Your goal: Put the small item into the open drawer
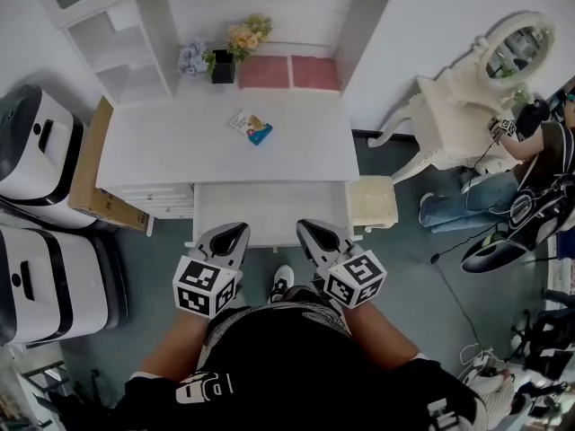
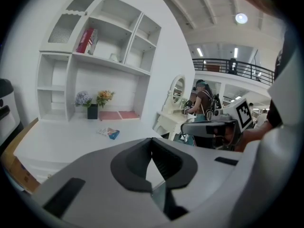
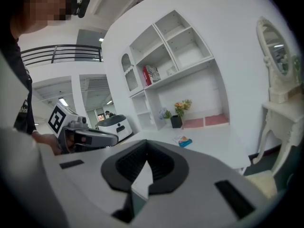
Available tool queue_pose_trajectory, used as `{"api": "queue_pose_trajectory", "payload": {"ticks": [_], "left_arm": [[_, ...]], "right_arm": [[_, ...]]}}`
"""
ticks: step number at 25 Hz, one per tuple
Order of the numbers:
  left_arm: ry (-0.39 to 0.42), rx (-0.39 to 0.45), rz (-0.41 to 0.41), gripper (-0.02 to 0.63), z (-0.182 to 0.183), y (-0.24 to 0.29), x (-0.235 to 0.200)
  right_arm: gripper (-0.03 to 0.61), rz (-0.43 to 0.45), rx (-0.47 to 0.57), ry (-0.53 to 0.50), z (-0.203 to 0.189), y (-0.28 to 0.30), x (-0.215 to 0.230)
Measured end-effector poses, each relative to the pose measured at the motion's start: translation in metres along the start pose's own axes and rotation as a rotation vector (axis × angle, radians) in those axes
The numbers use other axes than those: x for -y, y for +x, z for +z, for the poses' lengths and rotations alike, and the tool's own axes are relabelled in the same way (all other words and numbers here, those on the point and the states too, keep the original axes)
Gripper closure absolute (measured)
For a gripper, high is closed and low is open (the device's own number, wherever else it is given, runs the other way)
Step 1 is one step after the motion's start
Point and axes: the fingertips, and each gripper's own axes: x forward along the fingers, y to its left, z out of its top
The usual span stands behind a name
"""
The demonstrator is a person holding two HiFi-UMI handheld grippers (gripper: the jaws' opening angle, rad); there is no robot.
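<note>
The small item (image 1: 254,127), a blue and multicoloured packet, lies near the middle of the white desk top (image 1: 162,142); it also shows as the packet (image 2: 109,133) in the left gripper view and the packet (image 3: 183,141) in the right gripper view. Below the desk's front edge the open drawer (image 1: 269,209) is pulled out, its inside white and bare. My left gripper (image 1: 226,238) and right gripper (image 1: 316,236) hover side by side just short of the drawer's front. Both are shut with nothing between the jaws, as the left gripper (image 2: 152,141) and right gripper (image 3: 146,144) show close up.
A vase of flowers (image 1: 225,57) and pink mats (image 1: 289,72) sit at the desk's back under shelves. A cardboard box (image 1: 90,164) and white machines (image 1: 36,142) stand left. A cream stool (image 1: 371,202), a white vanity (image 1: 467,88) and a seated person (image 1: 539,160) are right.
</note>
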Motion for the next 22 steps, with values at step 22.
{"api": "queue_pose_trajectory", "payload": {"ticks": [22], "left_arm": [[0.000,-0.036,0.038,0.600,0.033,0.066,-0.046]], "right_arm": [[0.569,0.054,-0.049,-0.020,0.020,0.066,0.063]]}}
